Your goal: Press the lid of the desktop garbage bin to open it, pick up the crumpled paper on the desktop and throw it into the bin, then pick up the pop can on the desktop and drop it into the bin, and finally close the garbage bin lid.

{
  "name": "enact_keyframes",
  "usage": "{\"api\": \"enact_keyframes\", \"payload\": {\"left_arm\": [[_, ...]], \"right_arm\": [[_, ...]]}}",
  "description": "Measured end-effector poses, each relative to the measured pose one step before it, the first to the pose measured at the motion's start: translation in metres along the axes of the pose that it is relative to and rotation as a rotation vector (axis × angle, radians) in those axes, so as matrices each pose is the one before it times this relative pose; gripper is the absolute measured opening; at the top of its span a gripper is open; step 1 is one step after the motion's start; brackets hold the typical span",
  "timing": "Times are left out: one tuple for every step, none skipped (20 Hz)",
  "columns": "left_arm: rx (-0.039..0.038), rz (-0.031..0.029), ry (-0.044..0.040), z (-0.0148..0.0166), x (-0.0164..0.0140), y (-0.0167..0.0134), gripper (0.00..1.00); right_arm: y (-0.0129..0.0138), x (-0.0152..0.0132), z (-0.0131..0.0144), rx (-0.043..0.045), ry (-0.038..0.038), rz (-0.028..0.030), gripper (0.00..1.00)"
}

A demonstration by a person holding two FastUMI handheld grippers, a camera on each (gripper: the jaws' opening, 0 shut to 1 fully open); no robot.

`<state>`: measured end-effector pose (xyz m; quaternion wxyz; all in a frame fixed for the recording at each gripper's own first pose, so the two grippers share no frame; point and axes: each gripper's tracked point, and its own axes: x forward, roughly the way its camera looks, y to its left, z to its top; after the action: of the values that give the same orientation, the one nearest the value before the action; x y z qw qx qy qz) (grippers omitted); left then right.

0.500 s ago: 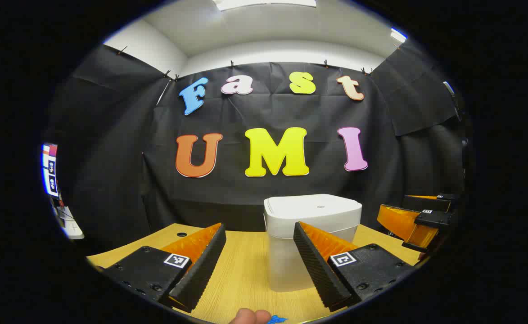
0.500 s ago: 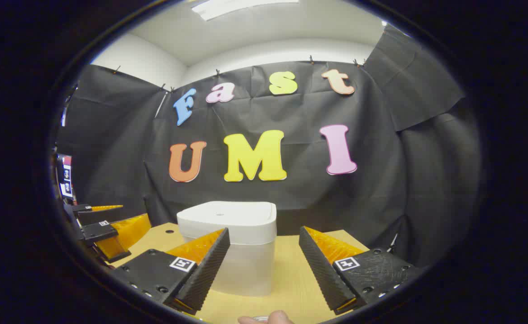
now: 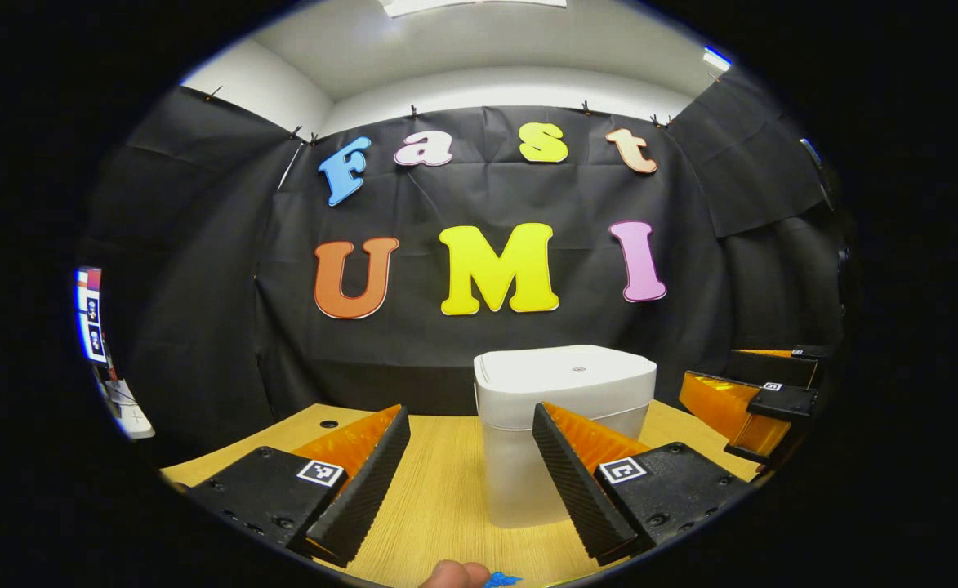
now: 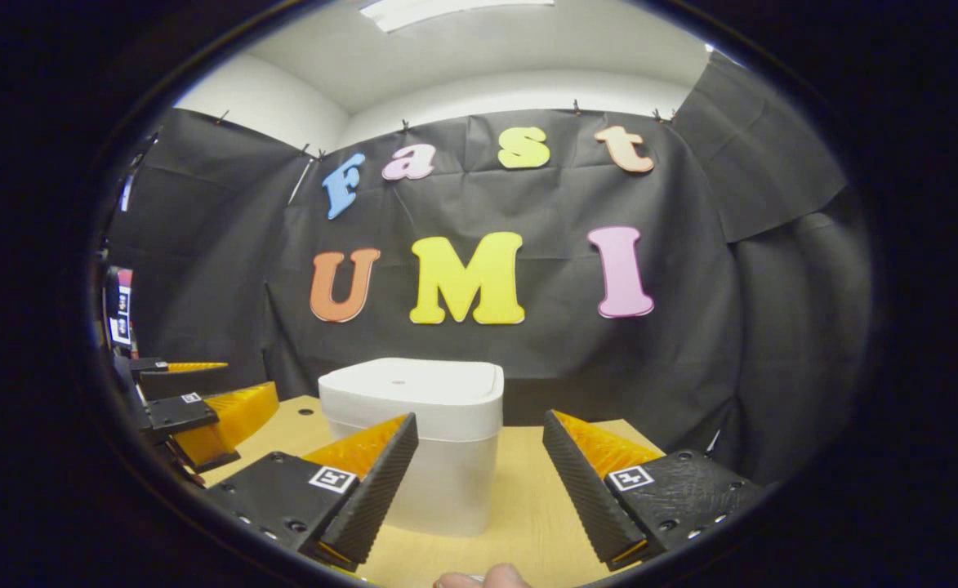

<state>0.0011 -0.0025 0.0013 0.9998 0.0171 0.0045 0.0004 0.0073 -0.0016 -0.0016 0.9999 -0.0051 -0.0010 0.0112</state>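
Approaching the lid-press step: both the left gripper (image 3: 470,482) and right gripper (image 4: 479,490) gape wide and empty; the white plastic lidded bin (image 3: 564,425) stands shut just ahead on the wooden desktop (image 3: 438,498), awaiting a downward press.

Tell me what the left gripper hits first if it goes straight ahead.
Most likely the white bin: it stands directly ahead of the open left gripper, slightly toward its right finger, lid shut. Depth is unclear.

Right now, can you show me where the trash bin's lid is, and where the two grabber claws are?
bin lid (image 3: 568,371), left gripper view, flat top.
left gripper (image 3: 470,425), left gripper view, between its fingertips.
right gripper (image 4: 483,429), right gripper view, between its fingertips.
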Motion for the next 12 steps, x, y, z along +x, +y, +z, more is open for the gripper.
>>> {"api": "enact_keyframes", "payload": {"left_arm": [[0.00184,0.00038,0.00142,0.00126,-0.00028,-0.00091,0.97],[0.00166,-0.00076,0.00412,-0.00139,-0.00042,-0.00097,0.97],[0.00174,0.00102,0.00531,-0.0006,-0.00017,-0.00082,0.97],[0.0018,-0.00012,0.00011,0.00061,0.00034,-0.00255,0.97],[0.00073,-0.00093,-0.00123,0.00011,0.00038,-0.00223,0.98],[-0.00146,-0.00326,-0.00054,0.00011,-0.00016,-0.00133,0.97],[-0.00466,-0.01012,0.00072,-0.00009,0.00023,-0.00395,0.97],[-0.00753,-0.00884,0.00158,-0.00097,0.00004,-0.00356,0.97],[-0.00659,-0.00409,-0.00009,-0.00091,0.00042,-0.00192,0.97],[-0.00624,-0.00284,0.00066,-0.00025,0.00019,-0.00032,0.97],[-0.00679,-0.00327,0.00356,-0.00114,0.00016,-0.00154,0.98],[-0.00325,-0.00324,0.00229,-0.00061,-0.00027,-0.00134,0.97]], "right_arm": [[0.0,0.00066,-0.0012,0.00707,0.00447,0.00432,0.96],[-0.00038,0.00021,-0.00084,0.00446,0.00636,0.00314,0.96],[-0.00109,-0.00064,0.0,0.0024,0.00125,0.00142,0.96],[-0.00152,-0.00092,0.0018,0.00078,-0.00359,-0.00152,0.96],[-0.00181,-0.00119,0.00057,-0.00088,-0.00399,-0.00476,0.98],[-0.00229,-0.00049,0.00083,-0.00317,-0.00185,-0.00605,0.96],[-0.00154,-0.00079,-0.00115,-0.00448,0.00096,-0.00465,0.96],[-0.00149,-0.00055,0.00046,-0.00409,0.00325,-0.00165,0.96],[-0.00127,-0.00087,0.00066,-0.00278,0.00178,-0.00191,0.96],[-0.00081,-0.00092,0.0018,-0.00094,-0.00088,-0.00112,0.96],[0.00047,-0.00114,0.00137,-0.00316,-0.00188,0.00264,0.96],[0.00062,-0.00009,0.00168,-0.00772,-0.00074,0.00278,0.96]]}}
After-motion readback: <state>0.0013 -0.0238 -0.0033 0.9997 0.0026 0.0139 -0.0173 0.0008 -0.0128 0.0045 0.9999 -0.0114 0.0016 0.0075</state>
